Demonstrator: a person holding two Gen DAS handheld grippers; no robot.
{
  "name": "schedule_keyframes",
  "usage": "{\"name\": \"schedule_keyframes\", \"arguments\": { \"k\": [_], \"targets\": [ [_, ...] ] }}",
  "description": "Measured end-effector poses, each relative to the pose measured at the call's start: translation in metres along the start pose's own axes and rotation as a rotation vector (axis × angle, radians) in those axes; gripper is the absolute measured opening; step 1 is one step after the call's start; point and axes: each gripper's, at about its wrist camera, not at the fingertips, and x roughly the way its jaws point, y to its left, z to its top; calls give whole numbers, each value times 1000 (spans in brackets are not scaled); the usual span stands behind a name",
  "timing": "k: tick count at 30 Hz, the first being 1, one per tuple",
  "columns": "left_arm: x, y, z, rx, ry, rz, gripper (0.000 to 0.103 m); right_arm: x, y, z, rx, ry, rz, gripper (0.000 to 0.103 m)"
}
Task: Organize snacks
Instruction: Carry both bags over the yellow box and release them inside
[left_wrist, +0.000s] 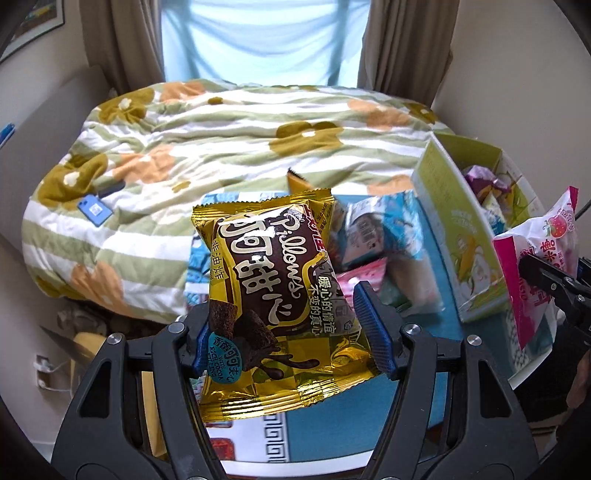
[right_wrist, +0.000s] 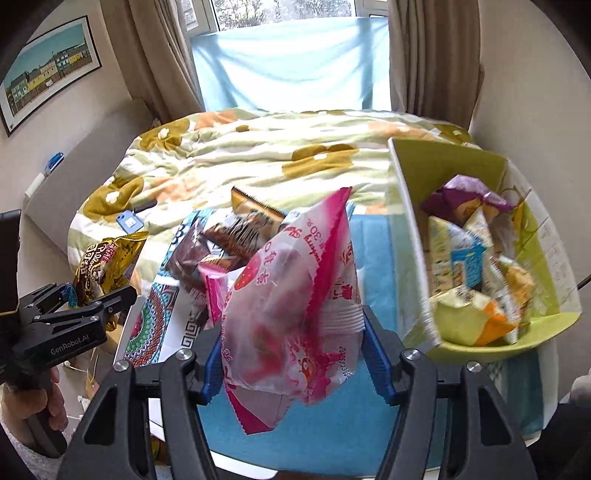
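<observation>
My left gripper (left_wrist: 291, 332) is shut on a gold and brown cocoa pillow snack bag (left_wrist: 273, 288) and holds it above the table; the bag also shows in the right wrist view (right_wrist: 107, 262). My right gripper (right_wrist: 291, 358) is shut on a pink and white strawberry snack bag (right_wrist: 291, 295), held above the blue table mat; that bag also shows in the left wrist view (left_wrist: 543, 254). A green cardboard box (right_wrist: 410, 206) at the right holds several snack packets (right_wrist: 469, 254). A pile of loose snacks (right_wrist: 229, 236) lies on the table between the grippers.
The round table carries a blue mat (right_wrist: 380, 251) and a patterned cloth (right_wrist: 155, 325). Behind it is a bed with a flowered quilt (left_wrist: 221, 140) and a blue phone (left_wrist: 94, 210) on it. Curtains and a window are at the back.
</observation>
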Motion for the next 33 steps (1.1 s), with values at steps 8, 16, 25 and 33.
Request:
{"name": "schedule_keyframes", "arguments": {
  "k": [8,16,25,33],
  "targets": [
    [1,-125,59,68,-87,-83,63,-41,-100,49,15,-83,-86,59],
    [54,-239,108,99,-56,-137,63,-45,-190,78,36,-115,-110,59],
    [121,-292,132,91,11,-57,89,-18,-255,100,36,-57,-64,59],
    [113,-268,108,27,56,-32,95,13,-278,101,40,15,-7,59]
  ]
}}
